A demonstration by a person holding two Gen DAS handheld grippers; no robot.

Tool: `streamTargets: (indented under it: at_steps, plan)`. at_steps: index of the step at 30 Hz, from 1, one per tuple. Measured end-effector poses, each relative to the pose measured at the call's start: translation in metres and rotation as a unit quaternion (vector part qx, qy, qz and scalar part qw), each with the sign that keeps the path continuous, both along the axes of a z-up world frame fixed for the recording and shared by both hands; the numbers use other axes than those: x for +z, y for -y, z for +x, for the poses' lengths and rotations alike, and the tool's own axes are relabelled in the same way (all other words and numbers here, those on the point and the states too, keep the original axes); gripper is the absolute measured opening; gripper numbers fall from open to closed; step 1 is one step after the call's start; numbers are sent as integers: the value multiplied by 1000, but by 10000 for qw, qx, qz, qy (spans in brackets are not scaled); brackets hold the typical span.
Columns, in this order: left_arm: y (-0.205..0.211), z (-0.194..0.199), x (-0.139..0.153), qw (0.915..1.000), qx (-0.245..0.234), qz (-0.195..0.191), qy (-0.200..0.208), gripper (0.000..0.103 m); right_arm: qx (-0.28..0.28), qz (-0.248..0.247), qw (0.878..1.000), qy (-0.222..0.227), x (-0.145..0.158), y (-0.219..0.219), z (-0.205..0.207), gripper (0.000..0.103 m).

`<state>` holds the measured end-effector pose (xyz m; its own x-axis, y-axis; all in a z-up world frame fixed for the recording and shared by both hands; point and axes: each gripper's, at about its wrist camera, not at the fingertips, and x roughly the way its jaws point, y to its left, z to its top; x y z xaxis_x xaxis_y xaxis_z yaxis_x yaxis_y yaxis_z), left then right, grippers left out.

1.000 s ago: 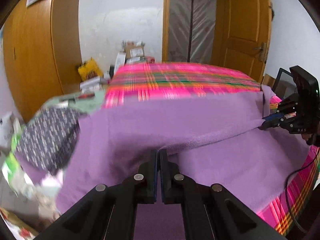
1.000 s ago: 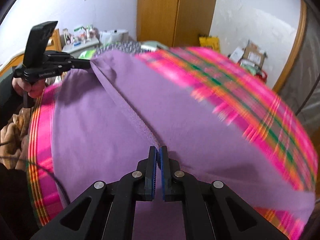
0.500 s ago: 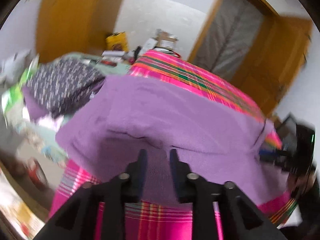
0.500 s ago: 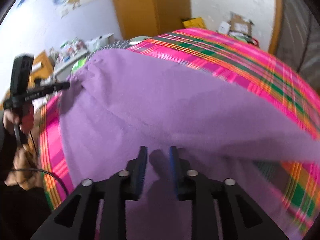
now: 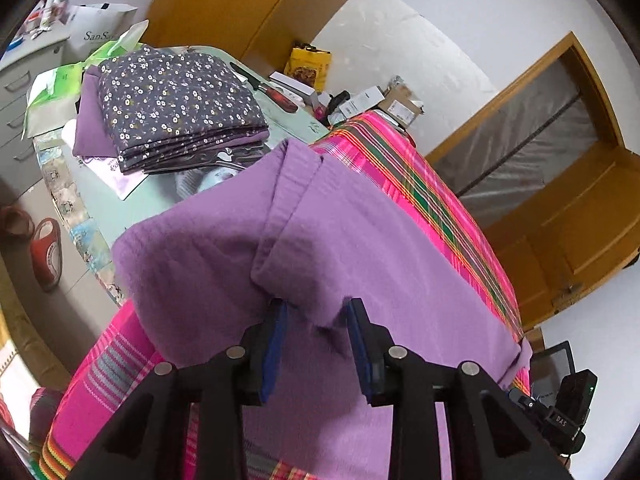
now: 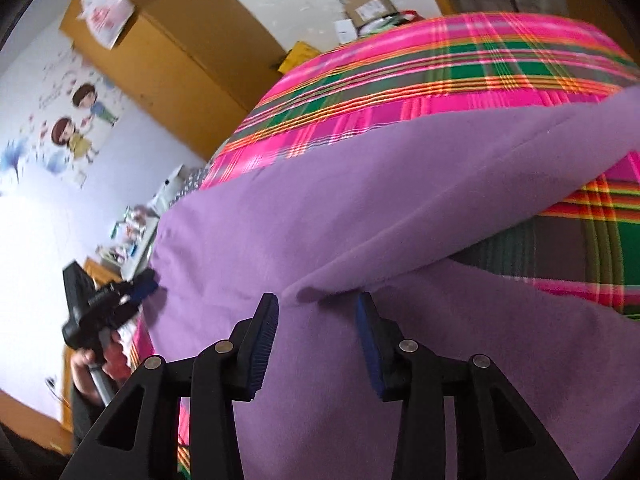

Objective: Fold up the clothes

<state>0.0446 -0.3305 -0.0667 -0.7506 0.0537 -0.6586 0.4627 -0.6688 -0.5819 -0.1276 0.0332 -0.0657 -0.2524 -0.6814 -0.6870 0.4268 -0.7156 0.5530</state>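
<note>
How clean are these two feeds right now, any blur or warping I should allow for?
Left wrist view: mostly sharp, the floral folded stack crisp; the door frame bows from the fisheye. Right wrist view: softer, motion blur on the plaid cover and wall poster; dark vignette in the corners of both.

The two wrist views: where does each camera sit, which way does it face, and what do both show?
Left wrist: sits on the left hand-held gripper, jaws opening over the purple garment; faces the folded floral cloth and door.
Right wrist: sits on the right hand-held gripper, jaws opening over the garment; faces the wardrobe; a hand shows.
Shared: garment, plaid sheet, each other's gripper.
</note>
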Motion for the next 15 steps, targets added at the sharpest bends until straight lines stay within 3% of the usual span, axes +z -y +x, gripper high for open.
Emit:
streamTargets:
  at_steps: [5, 10, 15]
  plan:
    - [3, -4, -2, 9998, 168, 126, -15, 32, -386, -109, 9979, 508, -6, 2, -15, 41]
    - [3, -6, -1, 9997, 258, 47, 18, 32, -979, -439, 9829, 1497, -14, -5, -28, 41]
    - [4, -8, -2, 9994, 308, -98, 102, 17, -1106, -327, 9803, 1601, -11, -1, -32, 41]
